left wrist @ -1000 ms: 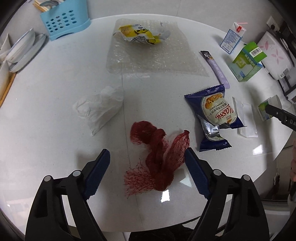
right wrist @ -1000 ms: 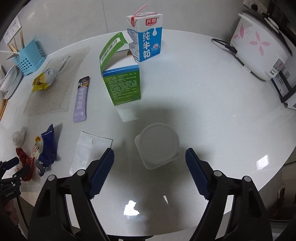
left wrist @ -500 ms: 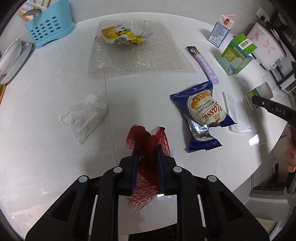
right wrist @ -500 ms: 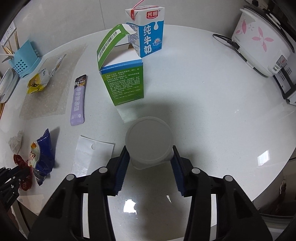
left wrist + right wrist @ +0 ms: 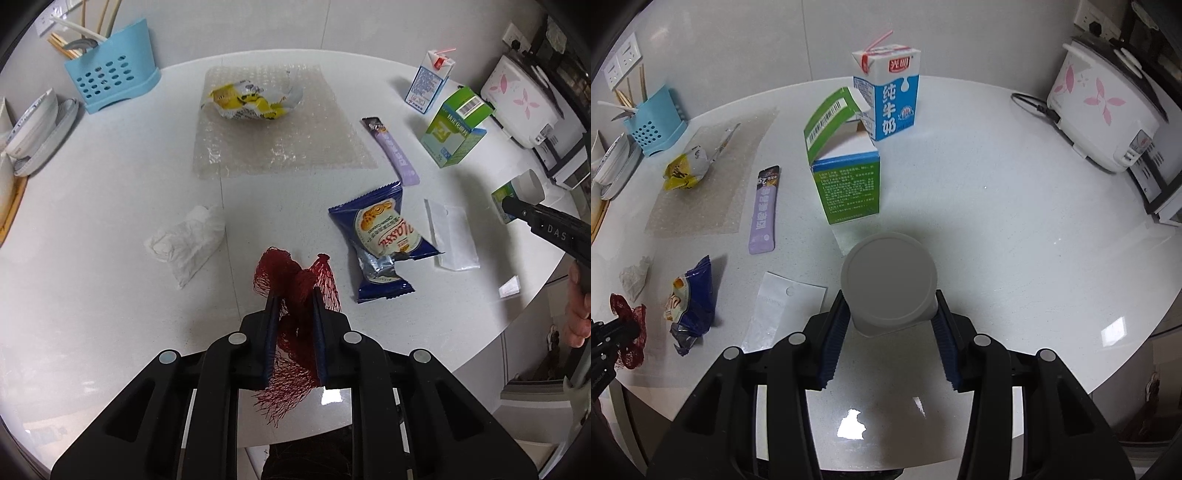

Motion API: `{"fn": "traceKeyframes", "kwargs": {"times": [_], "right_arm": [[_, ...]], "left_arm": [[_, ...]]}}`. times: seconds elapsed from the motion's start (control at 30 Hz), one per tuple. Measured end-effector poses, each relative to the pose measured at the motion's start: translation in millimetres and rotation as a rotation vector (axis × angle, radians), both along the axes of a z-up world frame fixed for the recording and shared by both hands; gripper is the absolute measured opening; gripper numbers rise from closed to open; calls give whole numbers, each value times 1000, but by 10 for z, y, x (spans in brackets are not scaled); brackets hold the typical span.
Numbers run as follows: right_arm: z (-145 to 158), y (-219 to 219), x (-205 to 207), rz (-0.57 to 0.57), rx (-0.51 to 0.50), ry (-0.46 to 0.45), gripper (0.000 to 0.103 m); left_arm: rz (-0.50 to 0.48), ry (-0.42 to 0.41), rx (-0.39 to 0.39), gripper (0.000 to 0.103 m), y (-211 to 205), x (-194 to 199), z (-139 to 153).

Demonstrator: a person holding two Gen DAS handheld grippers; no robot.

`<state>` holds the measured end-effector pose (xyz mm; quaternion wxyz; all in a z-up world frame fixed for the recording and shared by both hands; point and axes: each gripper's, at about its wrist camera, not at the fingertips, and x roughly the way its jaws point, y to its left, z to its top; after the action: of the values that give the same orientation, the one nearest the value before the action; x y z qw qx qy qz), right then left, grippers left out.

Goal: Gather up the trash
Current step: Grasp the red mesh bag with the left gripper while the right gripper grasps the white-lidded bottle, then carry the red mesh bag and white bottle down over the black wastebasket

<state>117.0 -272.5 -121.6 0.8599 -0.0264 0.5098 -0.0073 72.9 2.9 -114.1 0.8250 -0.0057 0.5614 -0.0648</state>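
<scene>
Well, left view: the left gripper (image 5: 294, 295) pinches the red net bag (image 5: 295, 284) above the table (image 5: 110, 206), its long axis running w/ the fingers. Right view: the right gripper (image 5: 890, 314) clamps the white cup (image 5: 889, 282), upside-down, bottom toward the cam.

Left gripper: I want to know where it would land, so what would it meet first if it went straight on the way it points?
Probably bare white table. The left gripper, shut on the red mesh bag, aims steeply down; the crumpled tissue and blue snack wrapper lie off to either side. Depth is unclear.
</scene>
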Motion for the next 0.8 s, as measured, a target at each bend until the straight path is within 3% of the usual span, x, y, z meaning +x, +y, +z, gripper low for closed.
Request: {"fn": "traceKeyframes", "kwargs": {"times": [0.43,0.8], "right_arm": [[292,31,-473,60,37,-62,43],[454,-22,-1065,103,70,-95,43]], "left_arm": [[32,-64,18,16,-188,-320,398],[80,-92,19,15,-367,-784,477]]}}
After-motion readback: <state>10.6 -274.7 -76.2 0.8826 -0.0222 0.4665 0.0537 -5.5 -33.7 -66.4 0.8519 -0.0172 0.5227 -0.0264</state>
